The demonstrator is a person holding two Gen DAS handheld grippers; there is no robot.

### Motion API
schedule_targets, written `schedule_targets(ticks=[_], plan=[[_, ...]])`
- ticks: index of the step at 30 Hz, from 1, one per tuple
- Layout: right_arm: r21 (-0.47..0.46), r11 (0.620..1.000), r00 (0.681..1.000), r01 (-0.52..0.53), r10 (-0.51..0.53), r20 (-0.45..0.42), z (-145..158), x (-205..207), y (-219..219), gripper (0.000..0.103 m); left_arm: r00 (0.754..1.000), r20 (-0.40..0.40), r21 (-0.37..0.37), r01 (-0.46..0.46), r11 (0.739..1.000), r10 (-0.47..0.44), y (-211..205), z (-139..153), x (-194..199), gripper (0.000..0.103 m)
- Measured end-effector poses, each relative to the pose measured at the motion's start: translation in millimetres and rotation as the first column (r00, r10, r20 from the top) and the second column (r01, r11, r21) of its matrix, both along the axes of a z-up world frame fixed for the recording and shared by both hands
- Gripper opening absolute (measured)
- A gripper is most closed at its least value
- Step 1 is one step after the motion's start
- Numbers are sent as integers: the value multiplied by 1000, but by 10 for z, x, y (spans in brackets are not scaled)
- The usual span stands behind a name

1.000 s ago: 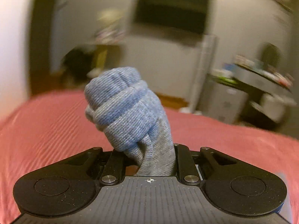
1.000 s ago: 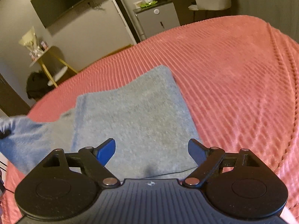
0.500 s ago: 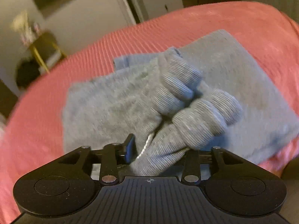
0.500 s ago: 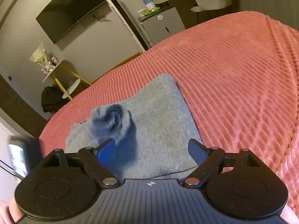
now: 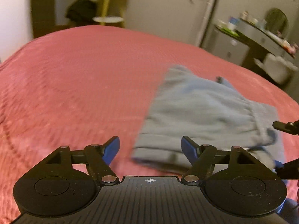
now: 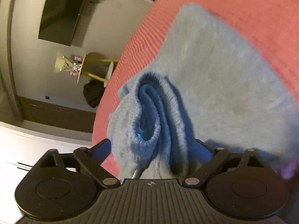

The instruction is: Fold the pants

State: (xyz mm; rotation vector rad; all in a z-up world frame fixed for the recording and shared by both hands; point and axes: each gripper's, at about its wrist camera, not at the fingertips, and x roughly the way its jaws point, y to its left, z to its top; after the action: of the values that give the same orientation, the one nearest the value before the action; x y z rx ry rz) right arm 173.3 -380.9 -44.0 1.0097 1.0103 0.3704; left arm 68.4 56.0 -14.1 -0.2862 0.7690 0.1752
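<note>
Grey-blue knitted fleece pants (image 5: pixel 205 112), folded on red ribbed bedspread (image 5: pixel 84 84). Left tool (image 5: pixel 150 147) opening, empty. Right tool (image 6: pixel 152 147) opening wide; bunched ribbed cuff (image 6: pixel 147 112) seen between its jaws, ungripped. Risk: cuff may be snagged on withdrawal, fold undone.

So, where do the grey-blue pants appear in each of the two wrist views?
Left wrist view: the pants lie folded on the red bedspread, right of centre.
Right wrist view: the pants fill the centre and right; their ribbed cuffs bunch up in the lower middle.
Shared landmark: the yellow-legged side table by the wall.
</note>
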Motion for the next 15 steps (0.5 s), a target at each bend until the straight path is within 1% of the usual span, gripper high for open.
schedule_targets(ticks=[1,2,3,4,5,6,7,8,10,12,13,14,15], plan=[[-22,1000,1000,3,-3,-13,-31,48,47,96,1000,12,-14,-23,1000,23,42,-50,-40,78],[-56,998,1000,0,-1,-19,-68,108,114,96,999,8,-56,-43,997,44,77,-80,-73,78],[-55,998,1000,-17,16,-25,-122,167,178,96,999,5,-116,-53,992,54,146,-121,-75,78],[-33,999,999,-32,31,-33,-173,211,232,96,998,4,-156,-59,986,60,193,-131,-122,78],[3,999,998,-41,41,-37,-226,254,281,96,998,-2,-171,-67,983,68,232,-154,-90,78],[18,999,998,-48,49,-36,-251,292,326,82,997,-9,-178,-71,982,71,240,-177,-58,78],[-9,999,999,-45,45,-23,-209,328,414,64,998,-17,-184,-69,981,67,249,-212,-42,78],[-9,999,999,-45,45,-23,-209,328,414,46,998,-29,-185,-68,980,63,256,-245,-39,77],[-55,997,998,-55,55,-8,-138,340,507,47,998,-35,-190,-61,980,55,270,-255,-66,76],[-105,991,996,-83,85,22,-65,349,595,62,998,-22,-197,-58,979,55,245,-239,-102,76],[-127,987,994,-103,106,16,-41,355,643,63,998,-17,-203,-56,978,54,238,-246,-106,76],[-206,970,992,-125,129,7,48,371,787,61,998,-12,-211,-57,976,55,243,-247,-120,76],[-260,957,990,-129,137,13,120,372,852,50,998,-11,-216,-61,975,61,233,-243,-139,76]])
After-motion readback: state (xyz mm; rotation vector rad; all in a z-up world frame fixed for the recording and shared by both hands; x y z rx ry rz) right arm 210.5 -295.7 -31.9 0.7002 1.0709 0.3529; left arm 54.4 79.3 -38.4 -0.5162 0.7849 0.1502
